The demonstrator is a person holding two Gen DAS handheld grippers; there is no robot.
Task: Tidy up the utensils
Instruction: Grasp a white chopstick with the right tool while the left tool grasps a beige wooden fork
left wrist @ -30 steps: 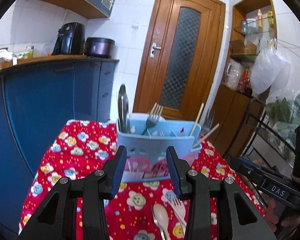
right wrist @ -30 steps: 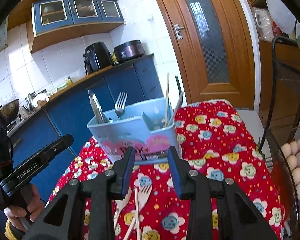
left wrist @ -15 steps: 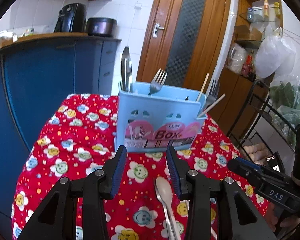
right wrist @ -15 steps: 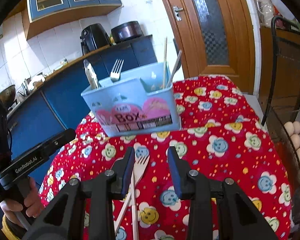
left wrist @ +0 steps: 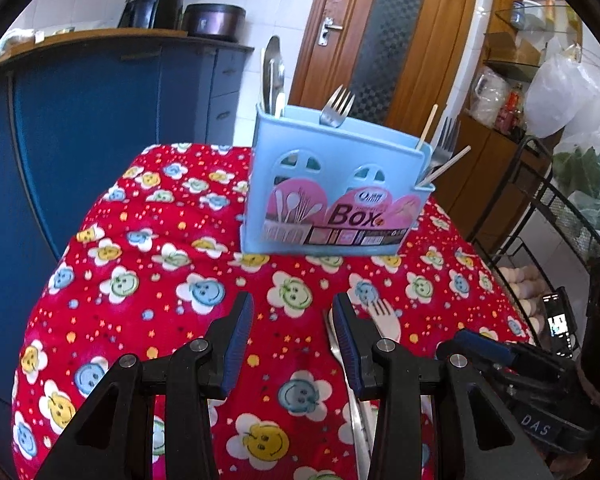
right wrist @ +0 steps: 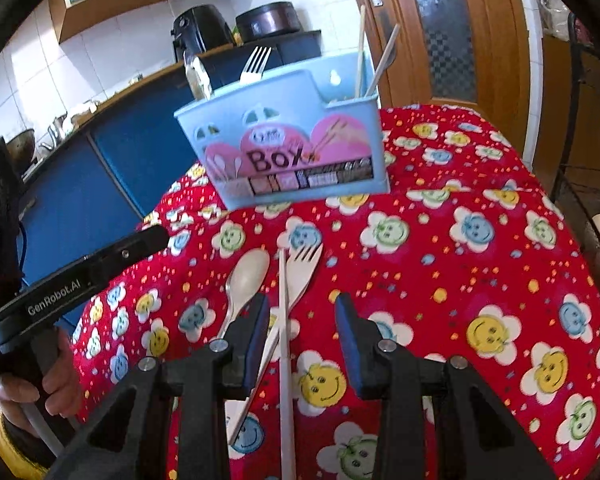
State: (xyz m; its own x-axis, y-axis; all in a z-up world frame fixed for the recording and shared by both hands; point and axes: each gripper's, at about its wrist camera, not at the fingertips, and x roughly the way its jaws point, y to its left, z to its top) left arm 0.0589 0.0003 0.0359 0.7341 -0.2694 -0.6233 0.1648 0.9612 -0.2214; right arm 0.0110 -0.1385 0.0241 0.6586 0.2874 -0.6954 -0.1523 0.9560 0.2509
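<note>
Both grippers, left (left wrist: 294, 320) and right (right wrist: 300, 320), hovered with jaws apart and empty over a red flowered cloth (right wrist: 480, 240), where a spoon (right wrist: 246, 276), fork (right wrist: 302, 272) and chopstick (right wrist: 285, 340) lay loose near a blue box (right wrist: 288, 152) holding upright utensils.
</note>
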